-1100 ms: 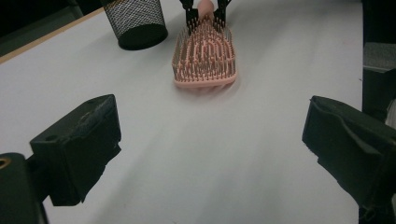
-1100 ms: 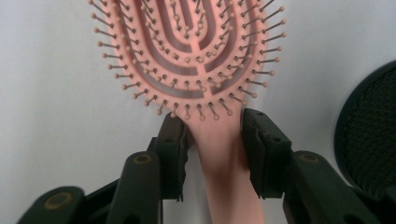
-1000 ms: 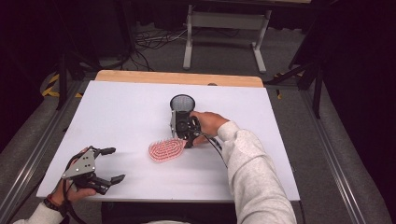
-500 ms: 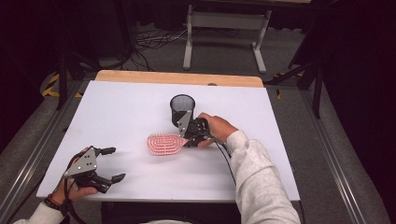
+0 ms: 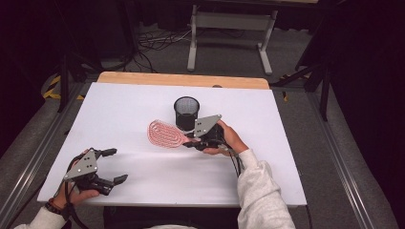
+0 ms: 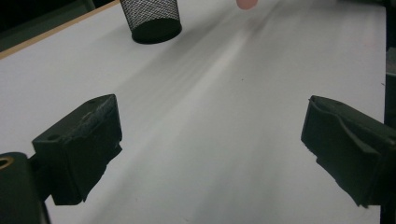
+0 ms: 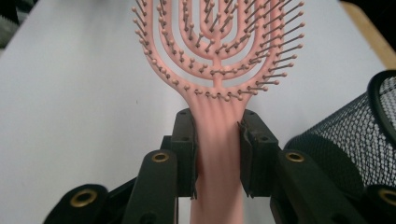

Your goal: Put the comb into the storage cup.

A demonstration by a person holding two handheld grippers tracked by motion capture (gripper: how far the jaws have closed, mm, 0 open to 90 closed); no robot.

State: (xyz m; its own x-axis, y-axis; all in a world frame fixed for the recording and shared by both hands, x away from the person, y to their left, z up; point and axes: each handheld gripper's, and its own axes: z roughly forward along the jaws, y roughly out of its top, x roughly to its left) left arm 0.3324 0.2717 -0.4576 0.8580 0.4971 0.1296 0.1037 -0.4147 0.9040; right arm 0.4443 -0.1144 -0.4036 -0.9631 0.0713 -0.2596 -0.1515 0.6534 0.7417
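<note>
Right gripper: clamped on the handle of the pink hairbrush, both pads pressing its sides (the right gripper view shows this plainly).
Hairbrush: held roughly level above the white table, head pointing toward the table's left, bristles up in the right gripper view.
Mesh cup: black, upright, just beyond the brush and the right gripper; near the brush, whether touching I cannot tell.
Left gripper: jaws wide apart, nothing between them, resting low at the near left corner.
Step in hand: carrying the gripped brush beside the cup, likely to stand it inside.
Next move: probably tip the brush upright, line it over the cup's mouth, then lower.
View difference: the high view gives the whole layout; the right gripper view shows pad contact and the cup's mesh; the left gripper view shows the cup from far off.
</note>
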